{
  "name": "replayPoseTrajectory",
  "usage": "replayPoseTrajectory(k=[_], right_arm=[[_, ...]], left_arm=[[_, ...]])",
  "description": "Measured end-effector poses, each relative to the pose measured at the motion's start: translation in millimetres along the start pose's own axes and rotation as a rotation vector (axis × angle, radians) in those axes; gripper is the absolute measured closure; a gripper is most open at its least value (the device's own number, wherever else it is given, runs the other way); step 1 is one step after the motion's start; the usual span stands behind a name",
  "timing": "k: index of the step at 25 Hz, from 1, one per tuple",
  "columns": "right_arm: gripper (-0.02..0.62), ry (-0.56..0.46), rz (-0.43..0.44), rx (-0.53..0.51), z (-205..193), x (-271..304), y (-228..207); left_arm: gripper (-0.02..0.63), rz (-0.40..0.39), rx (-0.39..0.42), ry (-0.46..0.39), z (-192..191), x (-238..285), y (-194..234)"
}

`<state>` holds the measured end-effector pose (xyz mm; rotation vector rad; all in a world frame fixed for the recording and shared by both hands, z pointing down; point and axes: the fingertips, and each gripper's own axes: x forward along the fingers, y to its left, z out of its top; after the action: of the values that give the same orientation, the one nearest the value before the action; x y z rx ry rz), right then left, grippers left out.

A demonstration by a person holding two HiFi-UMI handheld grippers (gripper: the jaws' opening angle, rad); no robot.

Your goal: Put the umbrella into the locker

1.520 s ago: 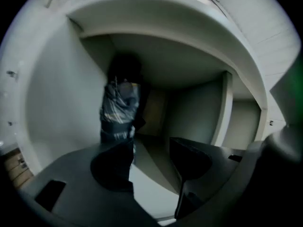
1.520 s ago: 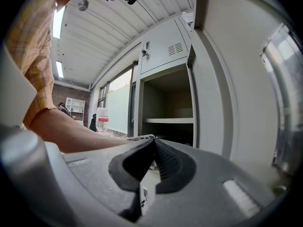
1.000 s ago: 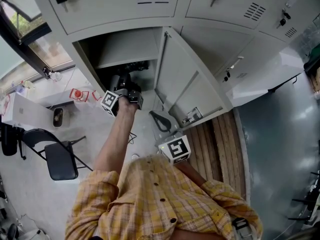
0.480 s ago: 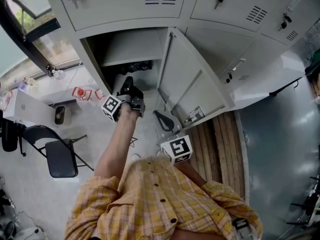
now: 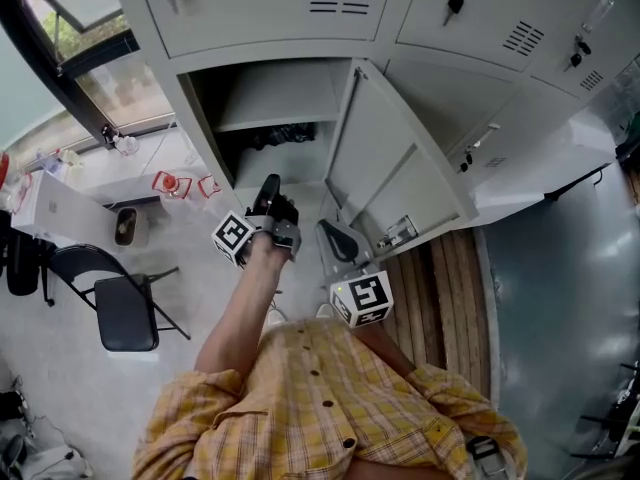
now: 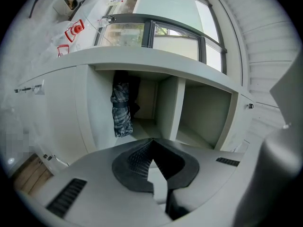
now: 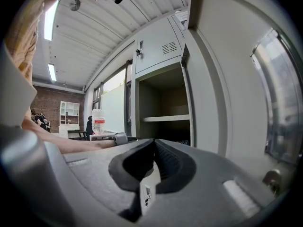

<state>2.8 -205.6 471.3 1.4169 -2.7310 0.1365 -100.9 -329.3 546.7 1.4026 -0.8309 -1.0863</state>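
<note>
The left gripper [image 5: 268, 186] is drawn back from the locker [image 5: 205, 118], its jaws now pressed together on nothing. The umbrella [image 6: 121, 110] is seen inside it. The right gripper [image 7: 154, 143] is likewise closed and empty. Only the door [image 5: 385, 168] is judged left to close.

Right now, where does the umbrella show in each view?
Head view: umbrella, dark, inside the open locker, under the shelf.
Left gripper view: centre-left, plaid, beside the shelf, which looks upright here.
Right gripper view: not clearly seen; dark space under the shelf.
Shared landmark: the locker shelf.
</note>
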Motion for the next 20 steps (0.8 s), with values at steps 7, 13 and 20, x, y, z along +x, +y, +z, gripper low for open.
replayPoseTrajectory(k=[7,13,20], right_arm=[[0.597,0.001,0.014,0.003,0.1,2.0,3.4],[0.597,-0.002,0.022,-0.002,2.6,2.7,5.6],[0.597,-0.005,0.028,0.003,5.3,3.0,3.8]], left_arm=[[0.603,0.014,0.061,0.031,-7.4,-18.6,-3.4],[0.604,0.006,0.177,0.1,-22.3,-29.2,-17.7],[0.604,0.013,0.379,0.172,-37.6,-44.9,-35.4]])
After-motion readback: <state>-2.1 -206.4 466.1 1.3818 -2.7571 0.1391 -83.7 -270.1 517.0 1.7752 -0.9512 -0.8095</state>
